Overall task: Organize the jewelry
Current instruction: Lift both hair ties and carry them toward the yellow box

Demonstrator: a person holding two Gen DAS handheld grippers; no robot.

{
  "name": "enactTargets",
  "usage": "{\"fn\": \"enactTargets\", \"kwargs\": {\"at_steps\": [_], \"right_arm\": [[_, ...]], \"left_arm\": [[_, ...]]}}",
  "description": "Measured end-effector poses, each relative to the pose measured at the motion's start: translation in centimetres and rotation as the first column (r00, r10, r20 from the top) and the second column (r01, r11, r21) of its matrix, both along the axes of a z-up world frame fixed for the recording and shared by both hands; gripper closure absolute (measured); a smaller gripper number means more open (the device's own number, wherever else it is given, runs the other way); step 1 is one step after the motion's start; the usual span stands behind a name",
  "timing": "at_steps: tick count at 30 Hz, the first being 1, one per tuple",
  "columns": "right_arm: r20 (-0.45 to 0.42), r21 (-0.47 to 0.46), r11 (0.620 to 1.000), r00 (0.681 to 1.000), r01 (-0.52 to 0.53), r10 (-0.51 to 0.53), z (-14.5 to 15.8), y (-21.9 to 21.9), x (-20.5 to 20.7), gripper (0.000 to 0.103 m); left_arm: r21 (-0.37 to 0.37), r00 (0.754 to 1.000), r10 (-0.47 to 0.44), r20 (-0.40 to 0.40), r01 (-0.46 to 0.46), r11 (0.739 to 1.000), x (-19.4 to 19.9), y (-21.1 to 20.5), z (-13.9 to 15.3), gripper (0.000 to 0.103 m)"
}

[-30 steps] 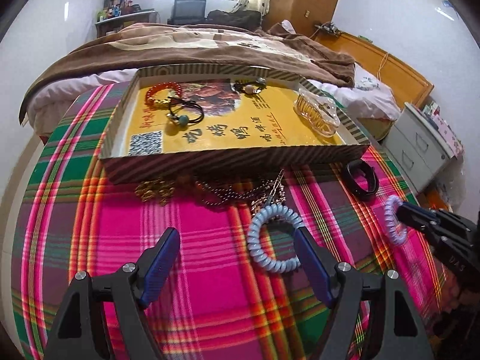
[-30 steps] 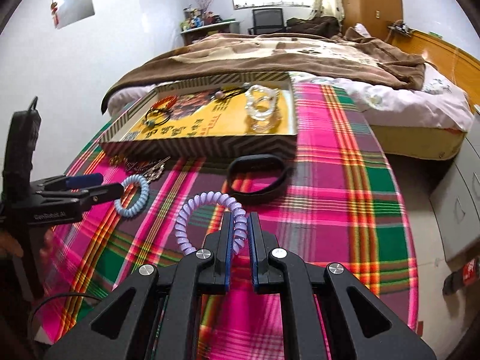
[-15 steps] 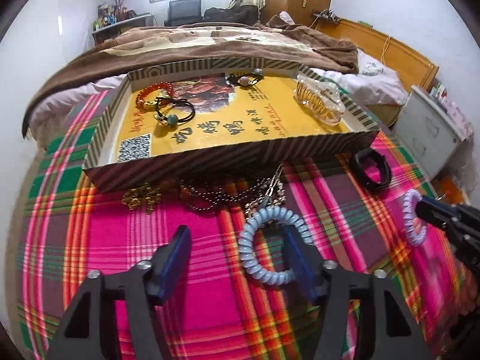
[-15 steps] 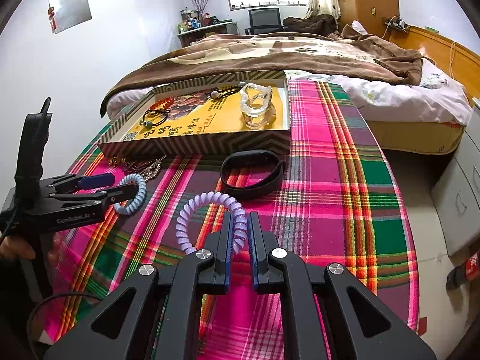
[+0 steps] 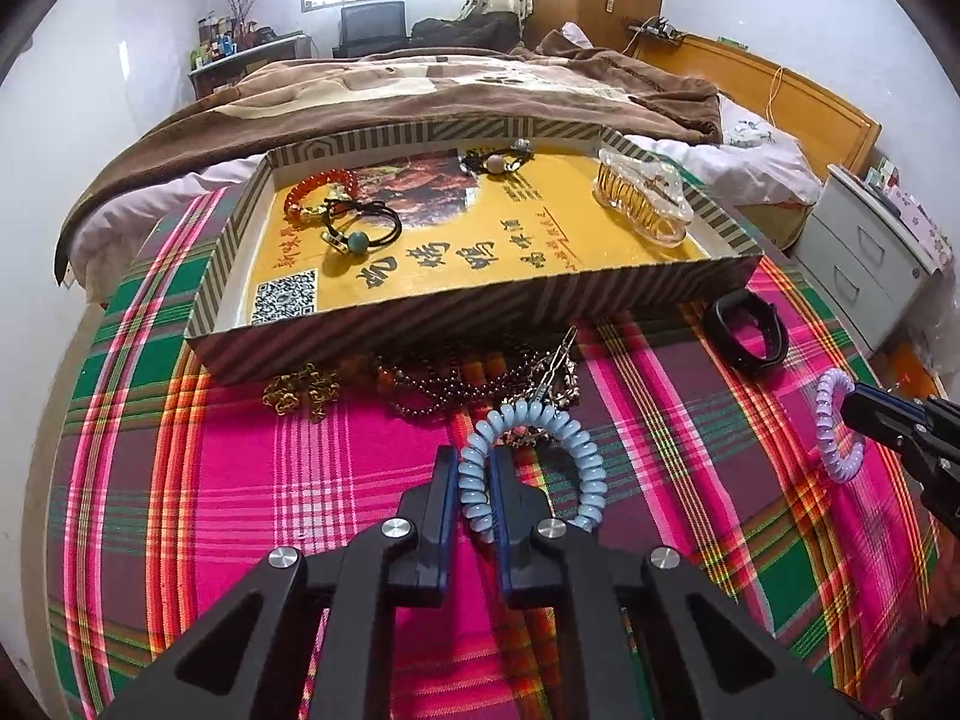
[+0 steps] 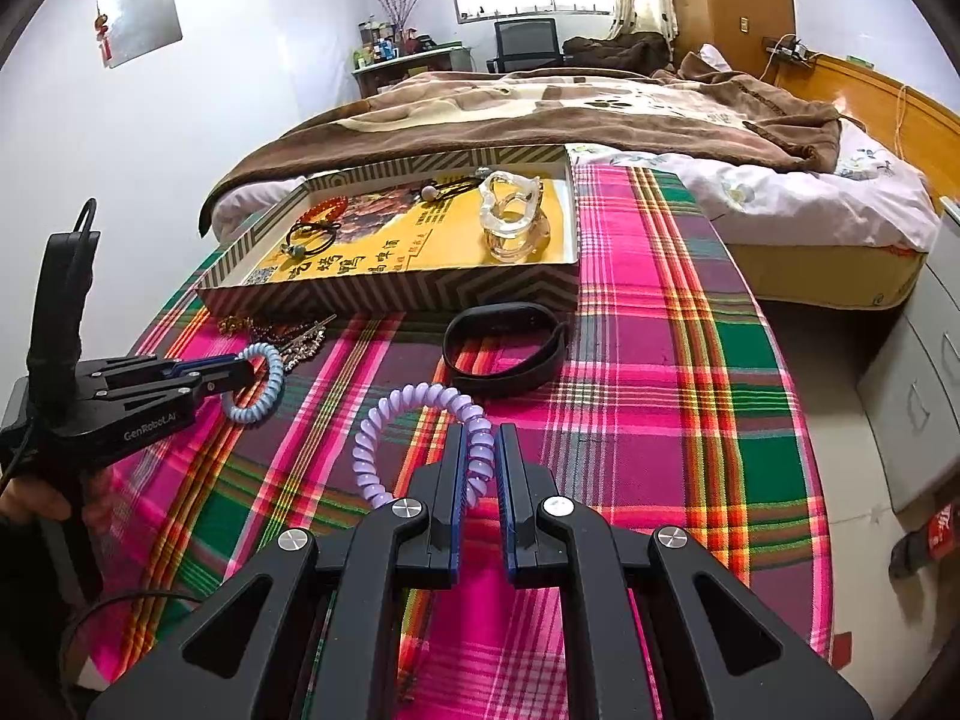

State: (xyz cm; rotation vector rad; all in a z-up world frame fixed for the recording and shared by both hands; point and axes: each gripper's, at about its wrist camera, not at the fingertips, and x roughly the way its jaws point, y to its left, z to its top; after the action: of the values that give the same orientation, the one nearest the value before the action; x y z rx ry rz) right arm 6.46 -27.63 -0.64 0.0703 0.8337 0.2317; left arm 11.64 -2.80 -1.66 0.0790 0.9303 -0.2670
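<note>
My left gripper [image 5: 474, 474] is shut on the left side of a light blue spiral hair tie [image 5: 570, 438], just above the plaid cloth; it also shows in the right wrist view [image 6: 264, 384]. My right gripper [image 6: 480, 450] is shut on a purple spiral hair tie [image 6: 396, 414], seen too in the left wrist view [image 5: 831, 420]. A striped shallow box [image 5: 480, 312] with a yellow floor holds a red bead bracelet [image 5: 318, 189], a black hair tie with a bead [image 5: 360, 228], another beaded tie [image 5: 495, 162] and a clear hair claw [image 5: 642, 201].
In front of the box lie a gold chain [image 5: 297, 390], dark bead necklaces [image 5: 456, 384] and a silver hairpin [image 5: 555, 369]. A black wristband [image 5: 747, 330] lies at the right. The plaid cloth [image 5: 240, 480] covers the table; a bed and grey drawers [image 5: 864, 258] stand beyond.
My left gripper has closed from open onto the blue spiral tie and shifted forward. My right gripper keeps its hold on the purple tie, hardly moved.
</note>
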Motion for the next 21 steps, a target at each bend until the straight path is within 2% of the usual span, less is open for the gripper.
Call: {"fn": "enactTargets", "kwargs": {"at_steps": [14, 21], "right_arm": [[0.045, -0.001, 1.0, 0.999, 0.003, -0.003, 2.5, 0.6, 0.1, 0.094], [0.083, -0.008, 1.0, 0.997, -0.006, 0.007, 4.8, 1.3, 2.3, 0.094]], "left_arm": [[-0.054, 0.997, 0.011, 0.076, -0.007, 0.999, -1.2, 1.3, 4.3, 0.093], [-0.061, 0.993, 0.026, 0.118, -0.019, 0.998, -0.2, 2.1, 6.5, 0.093]]}}
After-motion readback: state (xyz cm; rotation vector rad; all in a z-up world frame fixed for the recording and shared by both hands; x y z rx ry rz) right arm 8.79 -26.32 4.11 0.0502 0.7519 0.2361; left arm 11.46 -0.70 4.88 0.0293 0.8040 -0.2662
